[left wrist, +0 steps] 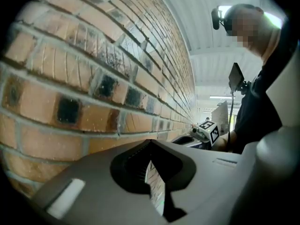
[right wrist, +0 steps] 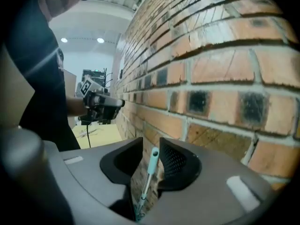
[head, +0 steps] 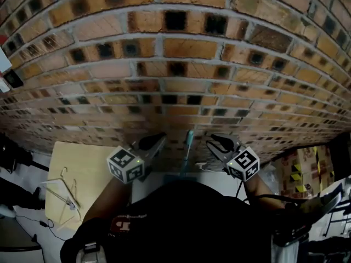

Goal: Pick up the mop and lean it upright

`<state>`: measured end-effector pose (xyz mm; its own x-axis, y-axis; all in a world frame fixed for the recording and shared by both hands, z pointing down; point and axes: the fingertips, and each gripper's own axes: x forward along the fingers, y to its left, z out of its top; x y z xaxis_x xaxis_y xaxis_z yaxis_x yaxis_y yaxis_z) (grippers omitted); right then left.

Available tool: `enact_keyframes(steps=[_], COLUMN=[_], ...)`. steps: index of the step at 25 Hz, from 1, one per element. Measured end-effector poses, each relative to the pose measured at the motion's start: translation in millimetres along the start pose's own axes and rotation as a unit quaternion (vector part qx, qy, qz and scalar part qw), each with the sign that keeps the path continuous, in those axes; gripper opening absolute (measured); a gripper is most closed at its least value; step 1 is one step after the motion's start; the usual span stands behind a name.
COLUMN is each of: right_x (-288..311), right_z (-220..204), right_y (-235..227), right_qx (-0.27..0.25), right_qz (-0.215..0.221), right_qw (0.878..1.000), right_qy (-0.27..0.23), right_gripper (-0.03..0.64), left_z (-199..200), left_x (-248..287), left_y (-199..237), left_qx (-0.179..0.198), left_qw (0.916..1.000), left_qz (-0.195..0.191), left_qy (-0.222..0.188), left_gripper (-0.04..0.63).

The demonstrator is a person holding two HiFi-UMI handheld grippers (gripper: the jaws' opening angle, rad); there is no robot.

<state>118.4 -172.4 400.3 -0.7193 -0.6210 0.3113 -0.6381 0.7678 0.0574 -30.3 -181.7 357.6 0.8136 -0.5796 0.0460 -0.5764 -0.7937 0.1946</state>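
— Mop handle (head: pixel 188 142), head view: upright against the brick wall (head: pixel 175 64), between left claw (head: pixel 159 140) and right claw (head: pixel 213 144); the leaning looks done.
— Gripper views?
— Left: claw pressed together, empty. Right: claw spread, handle just beyond, untouched, so the wall alone props it.

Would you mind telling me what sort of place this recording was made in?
Probably an indoor workshop or lab hall: a bare brick wall, a white ceiling with round lights, and a pale table bearing wire hangers.
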Motion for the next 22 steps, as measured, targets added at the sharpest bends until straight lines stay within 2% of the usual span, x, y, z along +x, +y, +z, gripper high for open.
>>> enact_keyframes(steps=[6,10,13,18,22], right_x=[-36.6,-51.8,-56.6,-50.5,-47.0], right_z=[75.3,104.0,115.2,112.1,111.7], right_y=[-19.1,-28.2,-28.9,-30.3,-27.8], right_qx=[0.021,0.041,0.049,0.066,0.057], right_qz=[-0.018,-0.033,-0.029,-0.017,-0.011], right_qw=[0.998,0.994,0.992,0.992,0.993], right_qy=[-0.065,-0.095,-0.111,-0.107,-0.102], right_gripper=[0.019,0.014,0.012,0.012,0.012], left_z=[42.1,55.1,60.5,61.9,58.9], left_x=[-11.0,-14.4,-17.1,-17.5,-15.3], left_y=[-7.4,-12.6,-14.2,-12.6,-10.8], left_qx=[0.032,0.031,0.033,0.029,0.030], left_qw=[0.9993,0.9993,0.9991,0.9992,0.9993], left_qz=[0.005,0.006,0.005,0.010,0.009], left_qy=[-0.018,-0.022,-0.027,-0.027,-0.021], left_gripper=[0.002,0.002,0.002,0.002,0.002])
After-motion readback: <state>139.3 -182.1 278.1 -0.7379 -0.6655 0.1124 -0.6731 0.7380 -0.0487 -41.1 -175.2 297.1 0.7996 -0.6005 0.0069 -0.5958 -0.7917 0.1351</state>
